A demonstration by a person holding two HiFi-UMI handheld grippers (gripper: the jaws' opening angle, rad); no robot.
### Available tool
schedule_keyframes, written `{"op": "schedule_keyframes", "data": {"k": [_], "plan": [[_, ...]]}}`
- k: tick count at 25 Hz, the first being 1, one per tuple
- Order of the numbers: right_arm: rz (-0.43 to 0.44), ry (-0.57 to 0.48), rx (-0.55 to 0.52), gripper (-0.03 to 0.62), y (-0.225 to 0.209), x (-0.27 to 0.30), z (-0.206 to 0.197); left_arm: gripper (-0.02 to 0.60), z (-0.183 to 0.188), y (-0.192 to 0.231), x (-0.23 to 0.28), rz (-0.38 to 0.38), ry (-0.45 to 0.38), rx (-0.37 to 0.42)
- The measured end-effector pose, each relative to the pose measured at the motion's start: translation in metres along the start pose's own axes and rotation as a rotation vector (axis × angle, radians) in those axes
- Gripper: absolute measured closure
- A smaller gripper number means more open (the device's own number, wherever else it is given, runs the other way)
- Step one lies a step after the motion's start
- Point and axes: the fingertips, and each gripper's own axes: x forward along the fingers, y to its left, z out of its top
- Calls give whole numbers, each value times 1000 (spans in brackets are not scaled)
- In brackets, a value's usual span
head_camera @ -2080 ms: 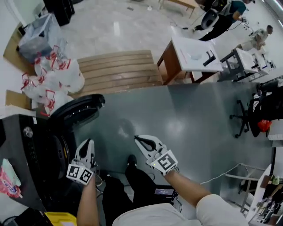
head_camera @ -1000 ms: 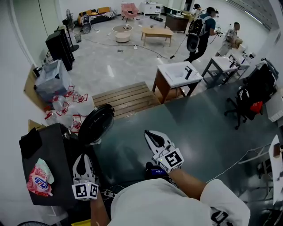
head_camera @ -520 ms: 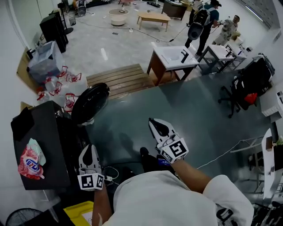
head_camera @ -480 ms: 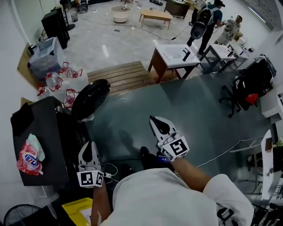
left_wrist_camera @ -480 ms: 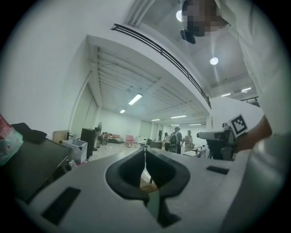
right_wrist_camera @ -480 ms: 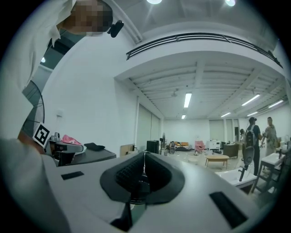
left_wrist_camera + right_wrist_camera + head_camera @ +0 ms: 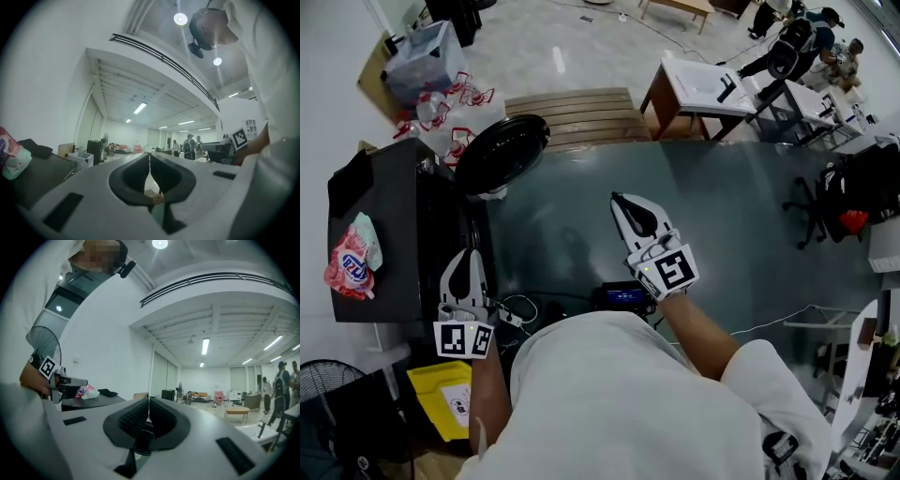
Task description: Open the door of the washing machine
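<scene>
The black washing machine [image 7: 389, 234] stands at the left of the head view. Its round door [image 7: 502, 153] is swung open and sticks out over the grey floor. My left gripper [image 7: 467, 258] hangs shut and empty just in front of the machine's open front, touching nothing. My right gripper [image 7: 621, 201] is also shut and empty, out over the floor to the right of the door. In the left gripper view the jaws [image 7: 150, 158] meet with nothing between them. In the right gripper view the jaws [image 7: 148, 400] meet too, and the machine's top [image 7: 91, 402] shows at the left.
A pink packet [image 7: 349, 262] and a dark cloth [image 7: 352, 178] lie on the machine's top. A yellow bin [image 7: 450, 398] and a fan [image 7: 317, 386] stand near the person. A wooden pallet [image 7: 577, 114], white bags [image 7: 455, 98], a white table [image 7: 703, 86] and people lie beyond.
The head view has tipped further down and shifted. Both grippers have drifted a little nearer the person, still shut. The door stays open.
</scene>
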Motion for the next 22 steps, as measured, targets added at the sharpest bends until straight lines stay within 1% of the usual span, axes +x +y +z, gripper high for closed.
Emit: {"op": "schedule_keyframes", "data": {"k": [5, 7, 10, 13, 18, 22], "plan": [[1, 33, 51, 563, -15, -14, -20, 568, -9, -13, 3, 79, 40, -5], [-4, 27, 58, 563, -16, -21, -21, 568, -16, -19, 3, 94, 59, -10], [0, 21, 60, 563, -17, -30, -20, 568, -26, -30, 2, 103, 83, -21], [1, 21, 67, 563, -20, -39, -21, 568, -26, -41, 4, 95, 84, -19], [-3, 27, 87, 563, -19, -45, -28, 568, -31, -43, 0, 99, 86, -29], [-14, 33, 86, 563, -18, -52, -32, 568, -28, -52, -3, 89, 83, -6]]}}
